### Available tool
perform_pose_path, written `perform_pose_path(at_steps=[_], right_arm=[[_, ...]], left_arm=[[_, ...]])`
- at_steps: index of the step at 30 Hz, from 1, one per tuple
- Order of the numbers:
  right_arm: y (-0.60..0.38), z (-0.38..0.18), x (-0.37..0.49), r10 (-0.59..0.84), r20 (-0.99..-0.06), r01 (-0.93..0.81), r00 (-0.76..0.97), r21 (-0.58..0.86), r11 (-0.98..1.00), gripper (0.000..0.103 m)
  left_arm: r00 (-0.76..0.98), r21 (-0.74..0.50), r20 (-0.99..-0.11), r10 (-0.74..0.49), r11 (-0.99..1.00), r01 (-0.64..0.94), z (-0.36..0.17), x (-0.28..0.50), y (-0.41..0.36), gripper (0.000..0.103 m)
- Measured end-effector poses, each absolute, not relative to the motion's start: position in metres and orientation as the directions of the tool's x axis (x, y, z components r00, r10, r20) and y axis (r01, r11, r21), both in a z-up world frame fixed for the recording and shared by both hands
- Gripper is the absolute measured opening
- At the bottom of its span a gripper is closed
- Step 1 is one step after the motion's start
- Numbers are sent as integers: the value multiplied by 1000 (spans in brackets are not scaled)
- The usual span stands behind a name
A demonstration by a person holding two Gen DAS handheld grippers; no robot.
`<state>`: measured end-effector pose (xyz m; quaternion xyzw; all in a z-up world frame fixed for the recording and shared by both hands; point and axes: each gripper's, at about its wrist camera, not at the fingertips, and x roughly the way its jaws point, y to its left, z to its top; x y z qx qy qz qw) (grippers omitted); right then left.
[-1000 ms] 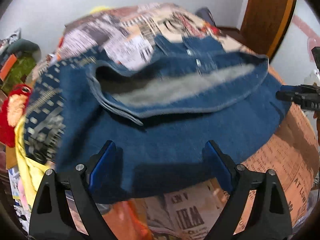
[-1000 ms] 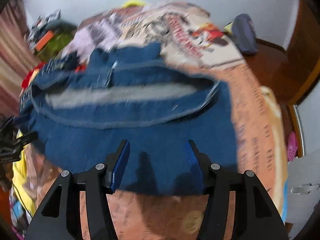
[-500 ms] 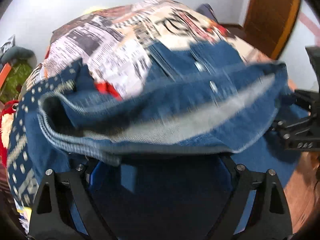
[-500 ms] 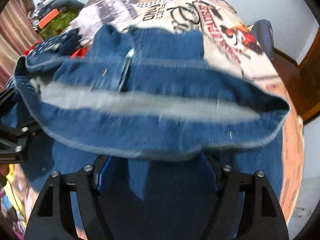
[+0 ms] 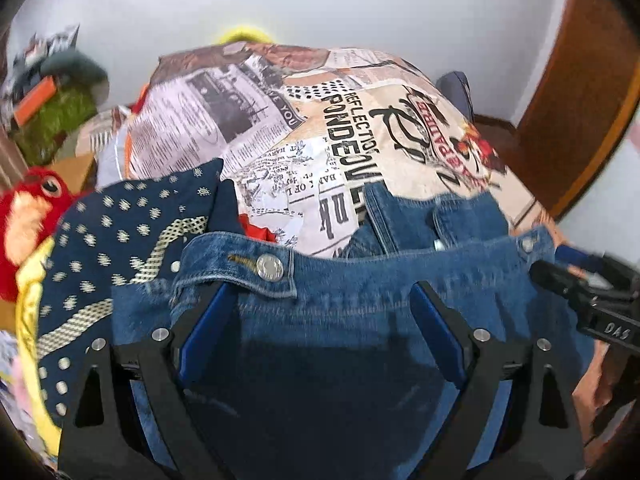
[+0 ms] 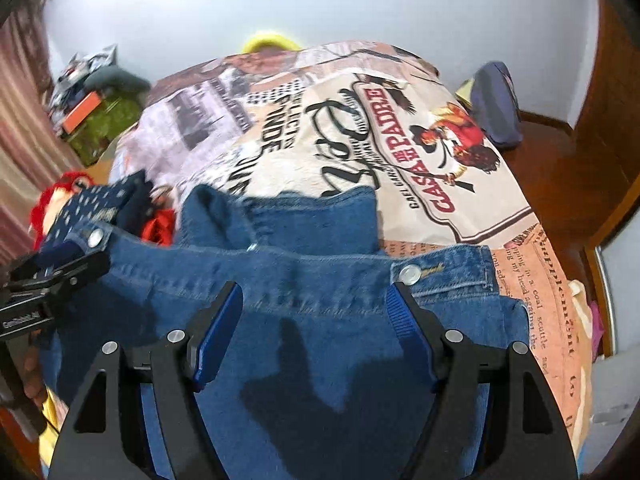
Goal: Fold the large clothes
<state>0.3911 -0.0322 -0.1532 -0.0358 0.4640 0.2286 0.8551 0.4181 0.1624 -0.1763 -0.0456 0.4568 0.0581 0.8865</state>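
Note:
A blue denim jacket (image 5: 340,320) lies folded on the printed bedspread (image 5: 320,128), its hem band with metal snaps along the far edge. It also shows in the right wrist view (image 6: 312,320). My left gripper (image 5: 320,320) is open, its blue pads (image 5: 200,332) spread just above the denim near the left snap (image 5: 270,267). My right gripper (image 6: 316,320) is open over the denim near the right snap (image 6: 412,274). Each gripper appears at the edge of the other's view.
A dark blue dotted garment (image 5: 120,248) and a red plush toy (image 5: 28,216) lie at the left. A wooden door (image 5: 580,100) stands at the right. A dark blue bag (image 6: 496,104) sits beyond the bed. Clutter (image 6: 96,116) is at the far left.
Both grippers have moved forward over the jacket. The raised denim layer has dropped flat, so the grey inner lining no longer shows.

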Motion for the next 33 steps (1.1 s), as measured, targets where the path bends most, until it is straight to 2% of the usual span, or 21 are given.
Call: perform_pose_path(at_steps=[5,11,17,21,23,24,29,33], right_arm=[[-28,-146,359,362,-808,-483,466,110,869,71],[-23,-146,323,366,-818,-537,444,84,839,71],[-18,-174,308,297,-861,-557,413,19,830,72],[-27,-200,306,258,-897,-549,359,21,836,72],[-38,-203,306,276,-896,-533,348,53,845,76],[-46,-204,307,279,-896,-513,346,69,856,80],[-77,-212,312,259,-902,-436,346,90,896,81],[-90,-212,308,275,-896,-418,349,114,901,83]], left_arm=[[587,56,-803,105,993,-101,-168,385,147,91],[603,3,-794,77,992,-123,-159,336,153,91],[602,-46,-792,104,972,-229,-161,290,179,91],[582,-75,-795,172,924,-376,-174,260,205,91],[570,-104,-800,185,894,-436,-183,247,215,91],[566,-131,-807,170,882,-452,-189,242,219,91],[553,-317,-833,-14,831,-457,-223,228,227,91],[587,-431,-801,-120,796,-425,-239,233,223,91]])
